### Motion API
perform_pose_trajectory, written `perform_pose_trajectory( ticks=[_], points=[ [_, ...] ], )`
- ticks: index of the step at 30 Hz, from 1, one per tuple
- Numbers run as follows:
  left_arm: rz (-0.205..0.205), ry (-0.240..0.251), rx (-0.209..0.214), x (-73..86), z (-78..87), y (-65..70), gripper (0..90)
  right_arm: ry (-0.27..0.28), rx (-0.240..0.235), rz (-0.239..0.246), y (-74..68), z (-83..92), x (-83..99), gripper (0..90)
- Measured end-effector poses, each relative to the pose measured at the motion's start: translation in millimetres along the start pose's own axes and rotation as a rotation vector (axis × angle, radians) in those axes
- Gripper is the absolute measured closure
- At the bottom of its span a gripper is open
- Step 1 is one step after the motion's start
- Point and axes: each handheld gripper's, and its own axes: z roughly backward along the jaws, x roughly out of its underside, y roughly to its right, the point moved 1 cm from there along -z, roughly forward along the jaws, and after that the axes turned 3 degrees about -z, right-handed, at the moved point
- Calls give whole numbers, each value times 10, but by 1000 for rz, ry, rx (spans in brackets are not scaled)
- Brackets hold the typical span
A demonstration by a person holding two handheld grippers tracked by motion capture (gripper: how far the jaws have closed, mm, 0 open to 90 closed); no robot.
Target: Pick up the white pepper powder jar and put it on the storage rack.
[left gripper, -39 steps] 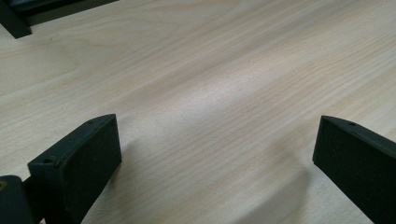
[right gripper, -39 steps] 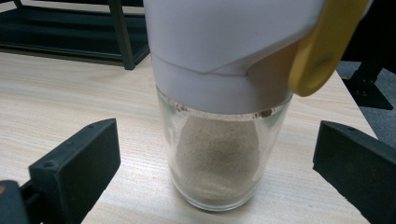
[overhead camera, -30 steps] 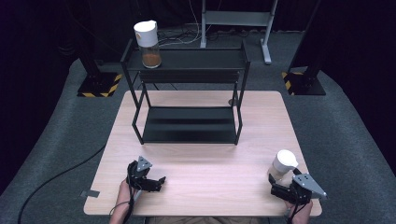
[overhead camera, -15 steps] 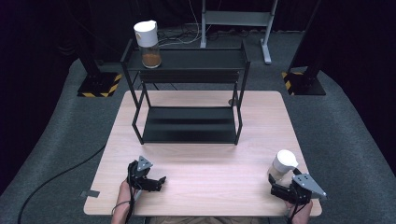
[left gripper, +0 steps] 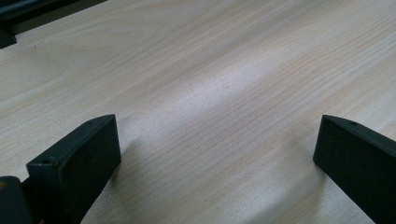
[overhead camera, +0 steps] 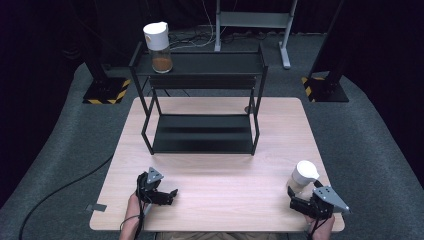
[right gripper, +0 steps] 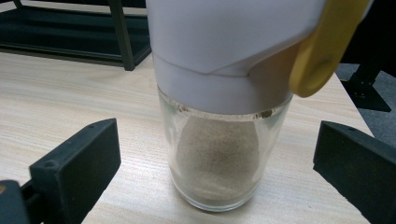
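The right gripper (overhead camera: 298,198) sits at the near right corner of the pale wooden tabletop (overhead camera: 220,165) in the high view, its jaws pointing toward a clear glass shaker jar with a white cap (overhead camera: 303,176) that stands upright just beyond them. The left gripper (overhead camera: 167,196) rests at the near left of the tabletop, well apart from the jar, jaws aimed toward the middle. Farther back stands a black two-tier metal shelf rack (overhead camera: 202,100), and on the left end of its top shelf stands a second white-capped glass jar holding orange-brown powder (overhead camera: 159,46). In the left gripper view, the left gripper (left gripper: 215,154) has its jaws spread wide over bare wood grain with nothing between them. In the right gripper view, the right gripper (right gripper: 215,154) also has its jaws spread wide, one on each side of the glass shaker jar (right gripper: 217,163), neither touching the glass. The jar stands upright on the tabletop (right gripper: 60,98), holds pale sandy powder heaped toward the middle, and a yellow flap (right gripper: 322,46) hangs at the side of its white cap.
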Motion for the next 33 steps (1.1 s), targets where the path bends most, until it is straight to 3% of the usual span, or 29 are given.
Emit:
perform_pose_trajectory(
  ticks=[7,15,33],
  points=[
    [0,0,1,-2,-2,2,1,-12,-13,-9,26,-17,-24,0],
    [-1,0,0,-3,-2,3,1,-42,-11,17,-26,-109,-94,0],
    [-5,-1,3,-5,-1,2,1,-10,9,10,-37,-283,-119,0]
  ],
)
